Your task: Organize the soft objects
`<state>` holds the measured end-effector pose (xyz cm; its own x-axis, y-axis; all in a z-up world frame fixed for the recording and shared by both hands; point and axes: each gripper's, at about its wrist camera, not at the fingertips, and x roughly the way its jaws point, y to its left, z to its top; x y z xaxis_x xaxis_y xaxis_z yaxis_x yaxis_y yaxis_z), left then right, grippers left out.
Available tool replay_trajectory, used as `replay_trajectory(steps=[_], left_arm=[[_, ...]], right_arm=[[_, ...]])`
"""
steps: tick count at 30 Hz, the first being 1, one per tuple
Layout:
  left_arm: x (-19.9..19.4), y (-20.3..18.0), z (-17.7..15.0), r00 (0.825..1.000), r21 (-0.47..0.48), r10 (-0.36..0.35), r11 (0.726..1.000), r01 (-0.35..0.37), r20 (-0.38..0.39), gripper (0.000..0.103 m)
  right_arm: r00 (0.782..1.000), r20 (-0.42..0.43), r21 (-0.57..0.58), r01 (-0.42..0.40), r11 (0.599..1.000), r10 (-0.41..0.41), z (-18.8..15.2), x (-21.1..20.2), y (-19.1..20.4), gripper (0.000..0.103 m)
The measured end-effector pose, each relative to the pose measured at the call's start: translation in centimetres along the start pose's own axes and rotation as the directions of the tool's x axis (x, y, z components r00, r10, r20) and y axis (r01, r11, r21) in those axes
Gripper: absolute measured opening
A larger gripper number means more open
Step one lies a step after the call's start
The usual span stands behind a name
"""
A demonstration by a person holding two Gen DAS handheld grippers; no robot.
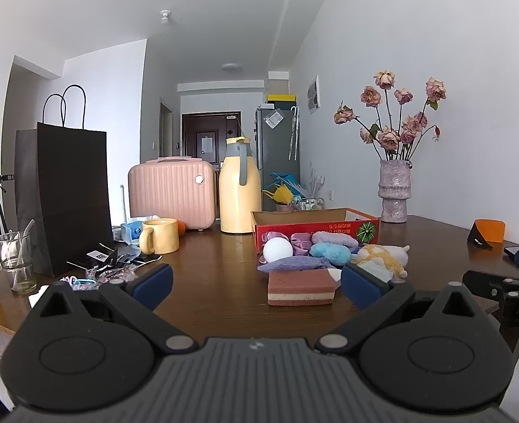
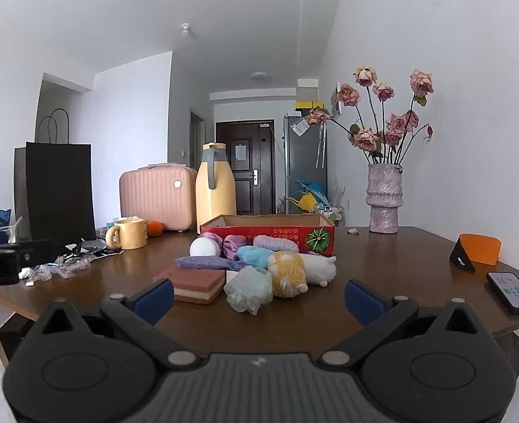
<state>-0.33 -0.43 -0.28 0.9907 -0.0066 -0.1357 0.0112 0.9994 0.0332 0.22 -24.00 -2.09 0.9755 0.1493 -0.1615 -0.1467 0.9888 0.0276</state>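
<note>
A pile of soft things lies on the brown table in front of a red cardboard box (image 1: 316, 227) (image 2: 266, 231). In it are a layered pink sponge (image 1: 301, 287) (image 2: 193, 283), a white ball (image 1: 277, 249) (image 2: 205, 246), a blue fluffy piece (image 1: 330, 253) (image 2: 256, 255), a purple cloth (image 1: 291, 264) (image 2: 206, 263), a yellow plush (image 1: 383, 255) (image 2: 287, 271), a white plush (image 2: 319, 269) and a pale mesh puff (image 2: 249, 289). My left gripper (image 1: 256, 287) is open, short of the sponge. My right gripper (image 2: 259, 298) is open, just before the puff.
A yellow mug (image 1: 159, 235) (image 2: 127, 234), a black paper bag (image 1: 71, 197), a pink case (image 1: 171, 192), a yellow jug (image 1: 238, 194) and a glass (image 1: 14, 261) stand at the left and back. A vase of roses (image 2: 383, 197), an orange stand (image 2: 478, 248) and a phone (image 2: 513, 290) are at the right.
</note>
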Motion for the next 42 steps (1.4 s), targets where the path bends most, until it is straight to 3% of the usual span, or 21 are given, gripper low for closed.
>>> replay_trajectory(steps=[42], left_arm=[[0.07, -0.01, 0.05, 1.000, 0.002, -0.006, 1.000, 0.006, -0.010, 0.103]], right_arm=[[1.000, -0.002, 0.020, -0.017, 1.000, 0.017, -0.24, -0.28, -0.18, 0.103]])
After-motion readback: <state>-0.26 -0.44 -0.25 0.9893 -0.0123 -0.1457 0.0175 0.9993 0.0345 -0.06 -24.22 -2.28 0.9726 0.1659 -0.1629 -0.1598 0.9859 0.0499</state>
